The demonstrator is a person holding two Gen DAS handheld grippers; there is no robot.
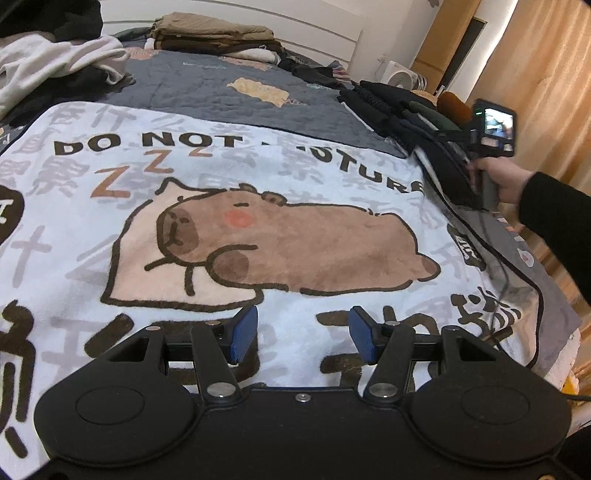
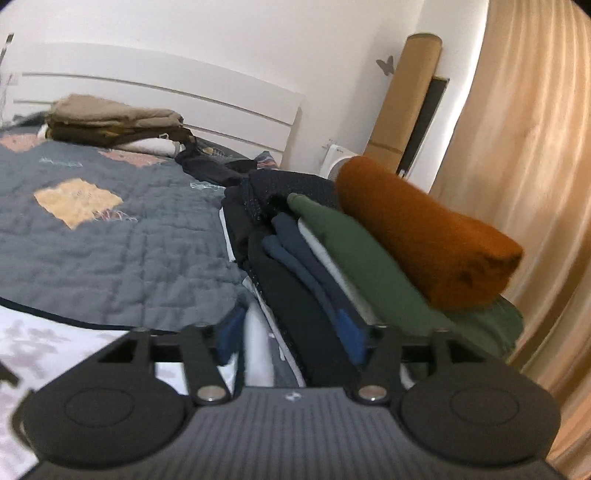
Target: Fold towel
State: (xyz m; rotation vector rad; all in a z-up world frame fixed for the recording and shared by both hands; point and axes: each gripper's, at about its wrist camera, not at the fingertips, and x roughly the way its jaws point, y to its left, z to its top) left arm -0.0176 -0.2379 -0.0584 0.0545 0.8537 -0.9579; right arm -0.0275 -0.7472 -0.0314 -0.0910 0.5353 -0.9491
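I took the towel (image 1: 258, 221) as my landmark: it lay spread flat on the grey quilt (image 1: 207, 88), printed side up, with a brown capybara asleep on a pink pillow and the words DO NOT above it.

Beyond the towel's far left corner a loose white garment (image 1: 55, 59) sat crumpled on the quilt. Further back, past the towel's far edge, a folded tan and brown pile (image 1: 210, 35) rested against the white headboard (image 2: 166, 92).

My left gripper (image 1: 303, 338) hovered over the towel's near edge, blue pads (image 1: 243, 334) spread wide apart with nothing between them; only towel showed in the gap.

Just off the towel's right edge stood a stack of folded clothes (image 2: 332, 266), dark layers at the bottom, a green piece above them, and a rust-orange roll (image 2: 424, 229) on top. My right gripper (image 2: 291, 341) pointed at that stack, just past the towel's right edge, jaws parted wide and holding nothing, though the view was blurred. From my left camera I saw my right hand (image 1: 506, 181), in a black sleeve, on that gripper's handle right beside the towel's right edge. Beyond the stack hung a peach curtain (image 2: 524, 147).
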